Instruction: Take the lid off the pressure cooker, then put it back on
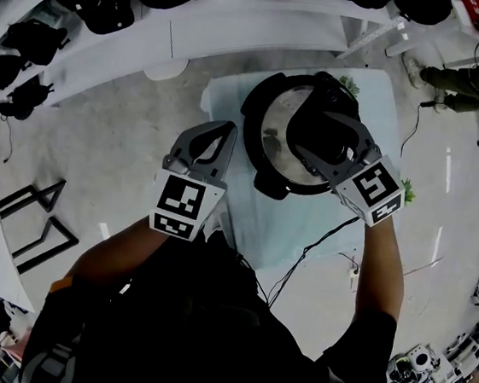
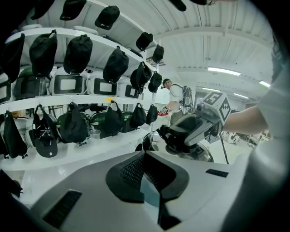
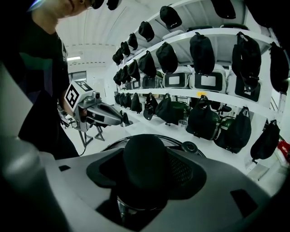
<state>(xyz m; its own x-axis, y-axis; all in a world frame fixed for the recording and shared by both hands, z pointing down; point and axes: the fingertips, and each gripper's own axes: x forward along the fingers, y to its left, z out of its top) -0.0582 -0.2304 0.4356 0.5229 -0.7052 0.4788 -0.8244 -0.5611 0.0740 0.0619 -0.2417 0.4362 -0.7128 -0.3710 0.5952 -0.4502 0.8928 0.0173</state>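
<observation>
White shelves curve along the far left, hung with black bags; what the bags hold cannot be seen. Right of them, about the middle of the scene, a small table under a pale cloth carries the pressure cooker, a round black pot with a stub handle on its near side. Its silvery lid covers the mouth, so the inside of the pot is hidden. No view makes plain whether the lid is fully seated or raised a little off the rim.

The left gripper hangs just left of the cooker, over the table's near left edge, apart from the pot and pointing away from the person. Its jaws are together with nothing between them. The left forearm runs back and down to the body.

The right gripper reaches from the near right over the top of the cooker, tilted down onto the lid. Its jaws are clamped on the lid's black knob, one pad on each side. The right forearm stretches out straight behind it. A thin dark cable trails across the cloth towards the person.
</observation>
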